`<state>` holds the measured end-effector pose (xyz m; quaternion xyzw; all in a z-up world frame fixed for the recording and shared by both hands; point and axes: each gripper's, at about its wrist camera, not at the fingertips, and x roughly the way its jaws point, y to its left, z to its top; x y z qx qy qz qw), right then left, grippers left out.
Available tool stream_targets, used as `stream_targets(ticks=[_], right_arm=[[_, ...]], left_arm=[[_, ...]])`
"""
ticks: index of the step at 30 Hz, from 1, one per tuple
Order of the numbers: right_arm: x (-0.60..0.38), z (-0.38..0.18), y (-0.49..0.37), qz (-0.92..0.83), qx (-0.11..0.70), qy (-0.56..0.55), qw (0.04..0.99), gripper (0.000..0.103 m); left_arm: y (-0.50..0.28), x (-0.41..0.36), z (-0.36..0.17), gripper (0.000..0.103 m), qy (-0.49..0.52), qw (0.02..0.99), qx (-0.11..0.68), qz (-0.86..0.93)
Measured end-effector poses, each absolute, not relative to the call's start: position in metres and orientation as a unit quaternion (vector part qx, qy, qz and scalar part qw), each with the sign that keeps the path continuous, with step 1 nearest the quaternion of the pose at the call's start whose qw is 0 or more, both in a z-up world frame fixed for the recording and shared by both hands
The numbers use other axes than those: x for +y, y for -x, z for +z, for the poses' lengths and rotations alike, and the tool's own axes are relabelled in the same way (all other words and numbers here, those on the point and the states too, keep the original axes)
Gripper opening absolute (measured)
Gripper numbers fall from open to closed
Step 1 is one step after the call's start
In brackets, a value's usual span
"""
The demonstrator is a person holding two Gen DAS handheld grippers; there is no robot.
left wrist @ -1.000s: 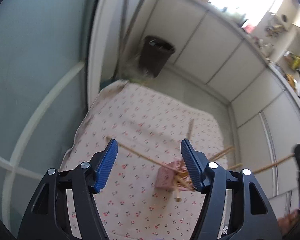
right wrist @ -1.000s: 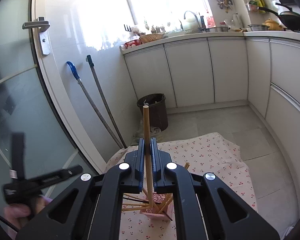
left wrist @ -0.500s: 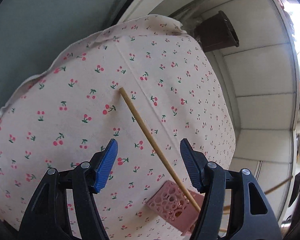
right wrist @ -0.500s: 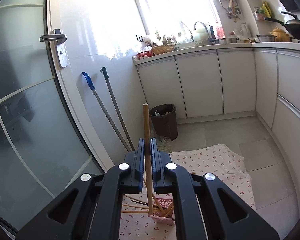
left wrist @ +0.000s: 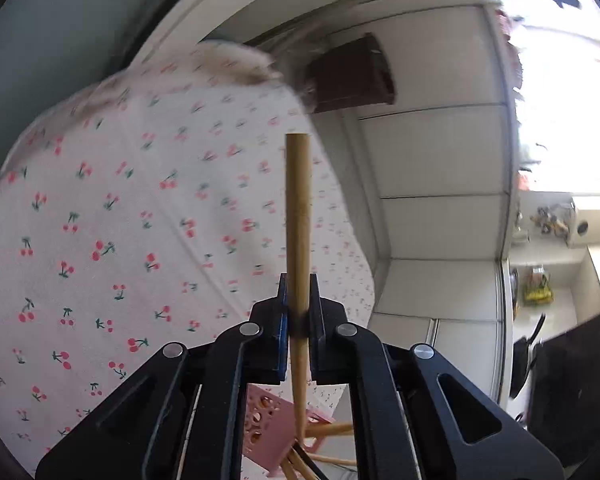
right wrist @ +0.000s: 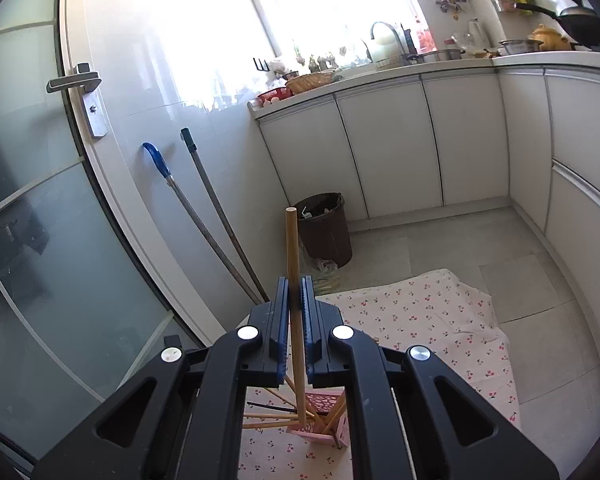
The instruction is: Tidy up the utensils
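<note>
- Chopsticks lie fanned in the pink holder point(right wrist: 324, 426) at 6 o'clock in the right wrist view, on the cherry-print cloth point(right wrist: 432, 320).
- Right gripper point(right wrist: 296, 312) is clamped on a wooden chopstick point(right wrist: 293, 264) that stands upright, its lower end down in the holder.
- Left gripper point(left wrist: 298, 312) is pinched tight on another chopstick point(left wrist: 298, 208), which points to 12 o'clock, its lower end by the holder.
- Brown trash bin point(right wrist: 326, 228) stands beyond the cloth at 12 o'clock, beside white cabinets point(right wrist: 420, 140).
- Two mop handles point(right wrist: 204, 216) lean at 10 o'clock.

Sunlit kitchen: white cabinets point(right wrist: 388, 140), grey floor tiles point(right wrist: 440, 248), bright window point(right wrist: 328, 4), frosted glass door point(right wrist: 28, 208).
</note>
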<state>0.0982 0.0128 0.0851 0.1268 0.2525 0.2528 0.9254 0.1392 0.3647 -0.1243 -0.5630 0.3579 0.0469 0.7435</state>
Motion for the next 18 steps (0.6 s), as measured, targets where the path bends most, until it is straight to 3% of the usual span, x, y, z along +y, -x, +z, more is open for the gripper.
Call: stream_targets(ticks=[9, 13, 18], right_arm=[[-0.003, 0.109, -0.081, 0.249, 0.232, -0.134, 0.931, 0.007], [-0.007, 0.112, -0.079, 0.249, 0.231, -0.135, 0.931, 0.007], [-0.017, 0.11, -0.077, 0.245, 0.23, -0.139, 0.932, 0.007]], left_arm=[[-0.088, 0.249, 0.081, 0.007, 0.228, 0.948, 0.218, 0.029], [-0.067, 0.195, 0.103, 0.007, 0.141, 0.972, 0.184, 0.02], [-0.074, 0.147, 0.076, 0.007, 0.066, 0.98, 0.185, 0.036]])
